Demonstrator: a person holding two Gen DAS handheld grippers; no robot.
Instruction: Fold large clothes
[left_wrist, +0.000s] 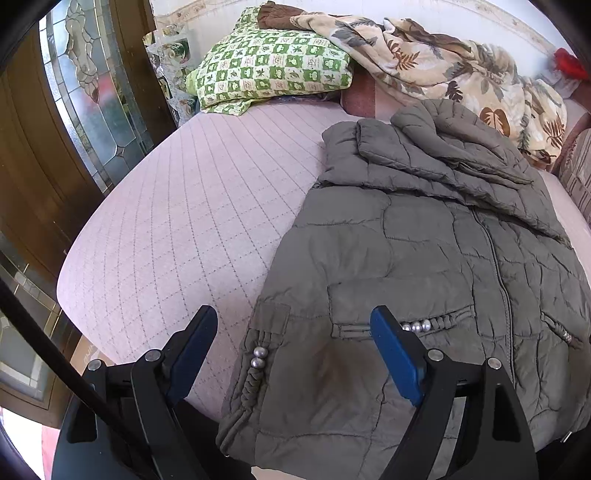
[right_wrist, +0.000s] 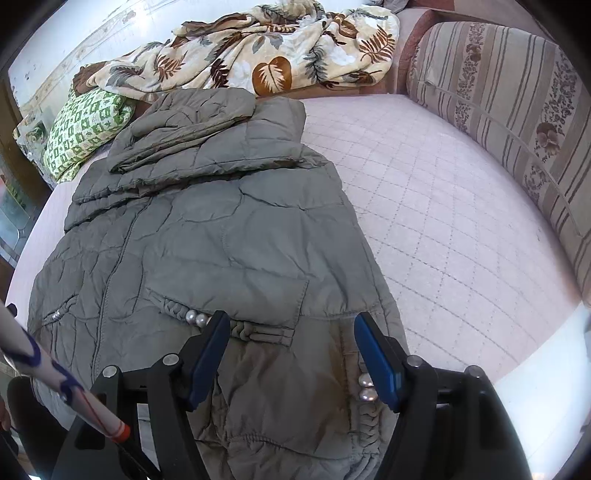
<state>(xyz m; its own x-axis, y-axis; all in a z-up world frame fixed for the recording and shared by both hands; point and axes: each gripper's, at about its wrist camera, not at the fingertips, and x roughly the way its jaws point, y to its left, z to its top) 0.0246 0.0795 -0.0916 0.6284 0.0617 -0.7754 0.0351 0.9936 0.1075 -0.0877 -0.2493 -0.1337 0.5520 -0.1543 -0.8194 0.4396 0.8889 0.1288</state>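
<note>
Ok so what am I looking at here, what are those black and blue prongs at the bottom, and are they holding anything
Those prongs are two hand-held grippers; a person carries one in each hand. Each picture comes from a wide-angle camera on one gripper, looking out along its fingers. The first shows the left gripper, the second the right gripper. Both are open and hold nothing. Under them a grey puffer jacket lies on a pink quilted bed, sleeves already folded in. At the far end are a green checked pillow and a leaf-print blanket.
</note>
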